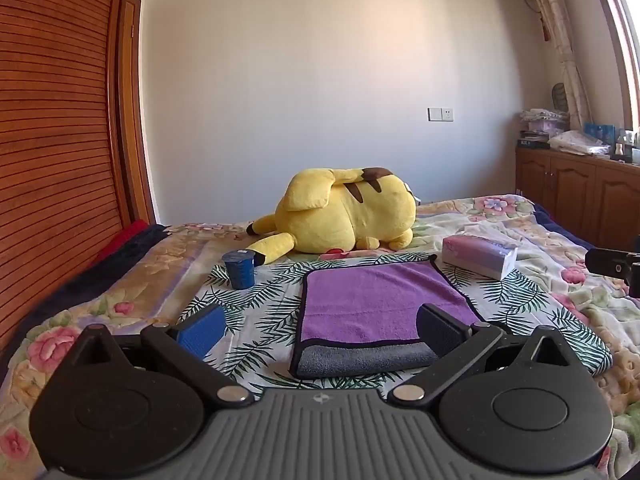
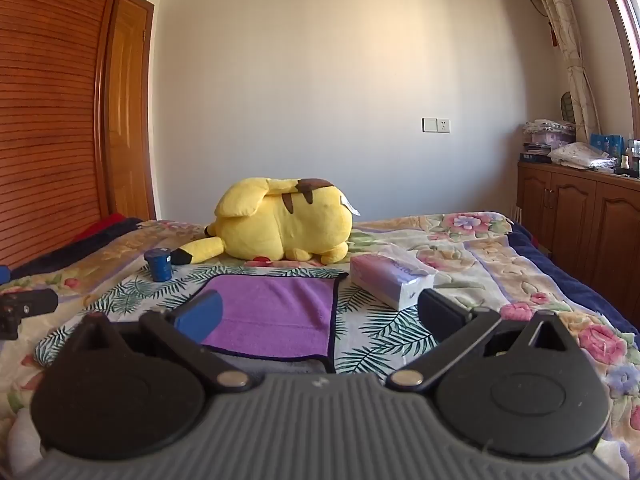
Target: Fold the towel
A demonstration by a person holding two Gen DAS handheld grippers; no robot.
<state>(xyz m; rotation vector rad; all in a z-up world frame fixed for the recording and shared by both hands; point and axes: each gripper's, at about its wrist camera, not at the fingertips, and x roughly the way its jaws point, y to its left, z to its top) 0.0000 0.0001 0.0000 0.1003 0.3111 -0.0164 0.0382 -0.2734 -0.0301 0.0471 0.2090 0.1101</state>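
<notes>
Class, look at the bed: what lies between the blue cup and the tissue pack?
The purple towel lies between the blue cup and the tissue pack, flat on the leaf-print cloth. The left wrist view shows it best.

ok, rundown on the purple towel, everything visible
The purple towel looks like plush microfibre: purple on top, grey on the underside, dark stitched edging. It lies flat on a leaf-print cloth on the bed, its near edge turned over so a grey strip shows. A small dark loop sticks out at the far right corner. Neither gripper touches it. The tissue pack and blue cup sit apart from it.
</notes>
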